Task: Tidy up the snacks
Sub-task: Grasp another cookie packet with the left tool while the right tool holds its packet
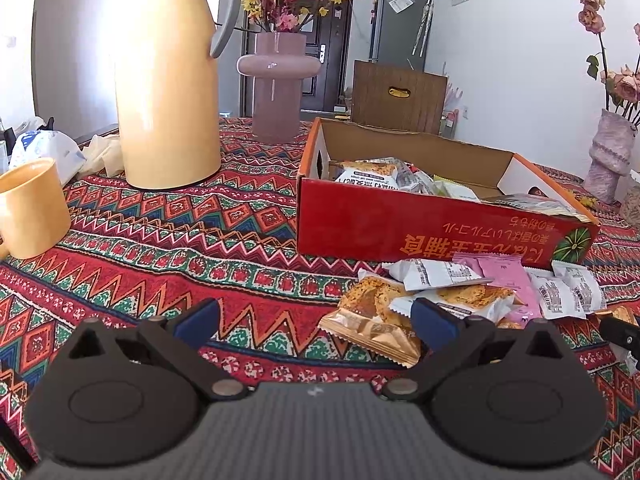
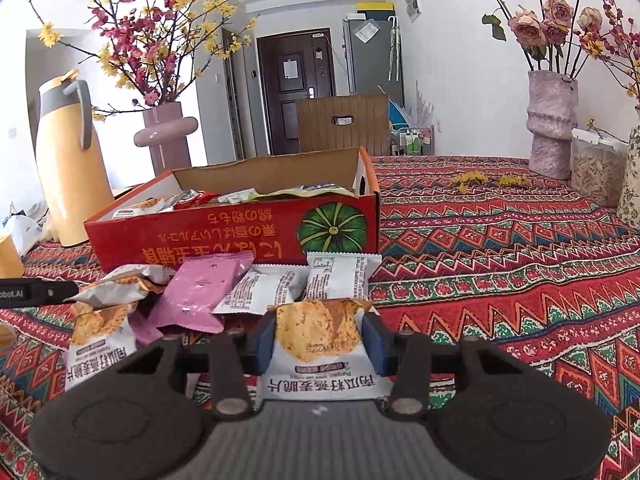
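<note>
Both wrist views low, close over tablecloth (image 1: 160, 240), facing door; share red box (image 2: 240, 236), packet pile (image 1: 460, 292).

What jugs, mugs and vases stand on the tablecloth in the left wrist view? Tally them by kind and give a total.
Thermos jug: 1
Mug: 1
Vases: 2, the mauve vase and the textured vase
Total: 4
</note>
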A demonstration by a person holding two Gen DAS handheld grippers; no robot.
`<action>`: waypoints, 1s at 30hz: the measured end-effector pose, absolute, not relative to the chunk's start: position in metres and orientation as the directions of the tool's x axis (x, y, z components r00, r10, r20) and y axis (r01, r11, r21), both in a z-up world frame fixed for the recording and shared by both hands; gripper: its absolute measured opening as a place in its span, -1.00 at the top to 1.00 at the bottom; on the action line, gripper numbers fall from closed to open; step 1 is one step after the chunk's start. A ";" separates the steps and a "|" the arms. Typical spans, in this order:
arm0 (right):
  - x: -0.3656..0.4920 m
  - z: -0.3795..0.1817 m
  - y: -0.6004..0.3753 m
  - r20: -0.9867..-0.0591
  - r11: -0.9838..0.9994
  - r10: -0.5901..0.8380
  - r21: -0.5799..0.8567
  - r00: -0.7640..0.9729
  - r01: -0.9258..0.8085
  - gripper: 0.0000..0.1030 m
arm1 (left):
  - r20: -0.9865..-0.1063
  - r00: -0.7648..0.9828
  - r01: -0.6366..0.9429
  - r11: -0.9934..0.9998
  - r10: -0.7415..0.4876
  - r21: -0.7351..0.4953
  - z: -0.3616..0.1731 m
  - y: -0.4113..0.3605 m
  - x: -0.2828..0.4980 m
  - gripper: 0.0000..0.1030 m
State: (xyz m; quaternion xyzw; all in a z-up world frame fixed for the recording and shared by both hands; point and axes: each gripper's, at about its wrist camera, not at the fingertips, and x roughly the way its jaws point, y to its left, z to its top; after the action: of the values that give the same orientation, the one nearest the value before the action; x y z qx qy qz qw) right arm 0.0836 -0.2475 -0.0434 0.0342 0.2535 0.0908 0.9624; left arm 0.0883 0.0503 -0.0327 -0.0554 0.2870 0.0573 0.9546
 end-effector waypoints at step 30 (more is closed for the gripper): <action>0.075 -0.041 -0.255 -0.421 0.960 0.272 0.178 0.865 -0.215 0.10 | -0.675 0.737 -0.005 0.999 -0.023 -0.040 -0.021 -0.050 0.093 -0.57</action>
State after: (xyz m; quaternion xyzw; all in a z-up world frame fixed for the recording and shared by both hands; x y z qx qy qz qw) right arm 0.0752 -0.2555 -0.0409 0.0625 0.2266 0.1264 0.9637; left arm 0.0931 -0.0496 -0.0214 -0.0196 0.3625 -0.0048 0.9318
